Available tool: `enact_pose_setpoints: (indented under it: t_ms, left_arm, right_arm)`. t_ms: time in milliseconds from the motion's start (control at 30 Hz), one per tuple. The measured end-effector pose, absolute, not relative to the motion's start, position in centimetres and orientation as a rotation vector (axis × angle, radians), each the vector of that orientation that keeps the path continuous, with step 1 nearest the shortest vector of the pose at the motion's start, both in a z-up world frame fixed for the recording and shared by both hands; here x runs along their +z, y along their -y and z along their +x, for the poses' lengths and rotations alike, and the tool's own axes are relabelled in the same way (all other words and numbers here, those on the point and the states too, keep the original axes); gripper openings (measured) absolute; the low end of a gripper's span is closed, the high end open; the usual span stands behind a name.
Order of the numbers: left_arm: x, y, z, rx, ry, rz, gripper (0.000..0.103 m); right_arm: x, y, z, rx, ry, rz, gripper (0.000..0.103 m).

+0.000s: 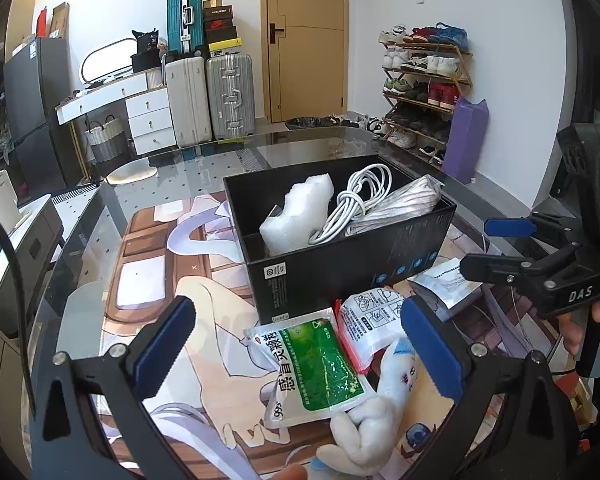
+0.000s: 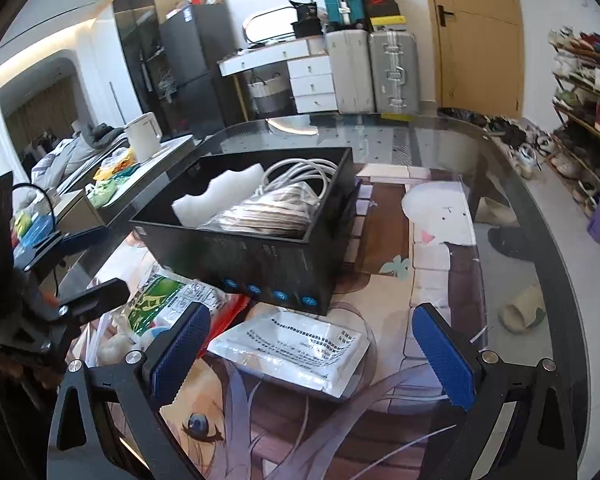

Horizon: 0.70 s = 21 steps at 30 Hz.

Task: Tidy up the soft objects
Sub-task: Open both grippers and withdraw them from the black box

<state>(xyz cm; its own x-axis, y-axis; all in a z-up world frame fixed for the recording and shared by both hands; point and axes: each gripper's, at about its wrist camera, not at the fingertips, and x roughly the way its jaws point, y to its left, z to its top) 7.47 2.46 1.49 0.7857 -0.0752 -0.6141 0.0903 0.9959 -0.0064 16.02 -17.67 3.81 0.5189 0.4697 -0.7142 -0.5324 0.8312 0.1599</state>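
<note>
A black box [image 1: 340,268] [image 2: 260,264] stands on the glass table, holding white foam [image 1: 296,216], a coiled white cable [image 1: 360,200] and a clear bag of masks [image 1: 396,204] [image 2: 268,212]. In front of it lie a green-and-white sachet [image 1: 316,368] [image 2: 152,300], a red-edged white packet [image 1: 372,320] and a white plush toy [image 1: 376,420]. My left gripper [image 1: 296,352] is open, hovering over the sachet and plush. A flat white pouch [image 2: 288,348] [image 1: 448,284] lies before my right gripper [image 2: 316,352], which is open above it. The right gripper [image 1: 500,248] also shows in the left wrist view.
A printed mat [image 2: 432,248] covers the glass table [image 2: 520,208]. Beyond it are suitcases [image 1: 228,96], a white dresser [image 1: 148,116], a door [image 1: 308,40] and a shoe rack [image 1: 424,88]. A side counter [image 2: 152,160] with a kettle and bags sits left.
</note>
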Motion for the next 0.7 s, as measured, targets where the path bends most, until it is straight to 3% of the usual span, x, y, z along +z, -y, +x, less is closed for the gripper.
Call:
enact_pose_setpoints:
  t_ms: [233,700]
  left_arm:
    - [1.6,-2.5,7.5,-0.084,-0.661,0.027,0.103]
    - [1.4,-2.7,7.6,-0.091,-0.676,0.037,0.103]
  right_arm:
    - [1.5,16.5,15.9,0.577,-0.929,-0.237,0.102]
    - [0.1,15.3,15.9,0.574,-0.960,-0.234,0.102]
